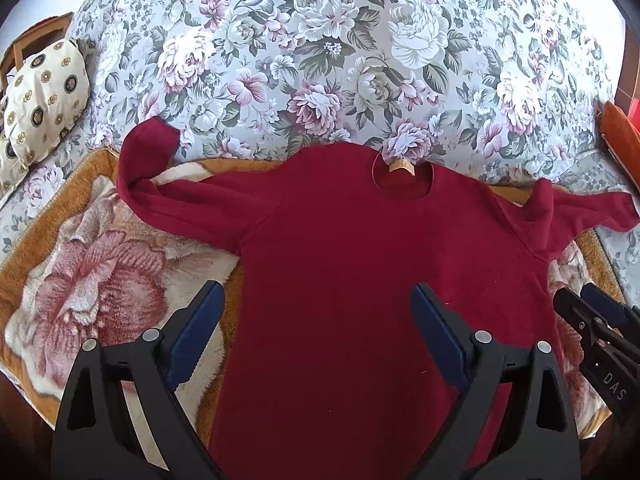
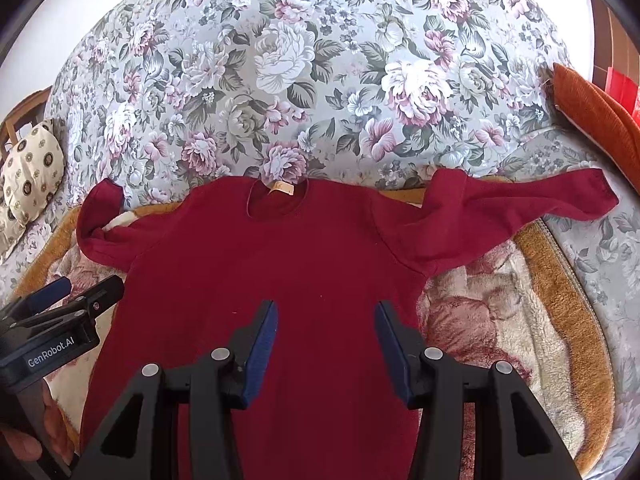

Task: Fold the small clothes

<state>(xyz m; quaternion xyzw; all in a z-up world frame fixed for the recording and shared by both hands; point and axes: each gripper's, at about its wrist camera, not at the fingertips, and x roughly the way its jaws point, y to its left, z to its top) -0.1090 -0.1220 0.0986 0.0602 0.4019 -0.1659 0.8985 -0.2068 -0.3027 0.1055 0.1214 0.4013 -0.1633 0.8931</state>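
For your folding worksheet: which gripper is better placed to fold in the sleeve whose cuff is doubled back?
Probably the left gripper: it hangs open at the jumper's edge on the doubled-back sleeve's side; the right gripper is further off.

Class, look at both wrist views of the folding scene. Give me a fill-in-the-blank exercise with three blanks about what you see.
1. The long-sleeved top lying flat is dark ____.
2. It lies on a plush blanket with an ____ border.
3. Both the left claw and the right claw have their jaws ____, holding nothing.

Missing words: red; orange; open
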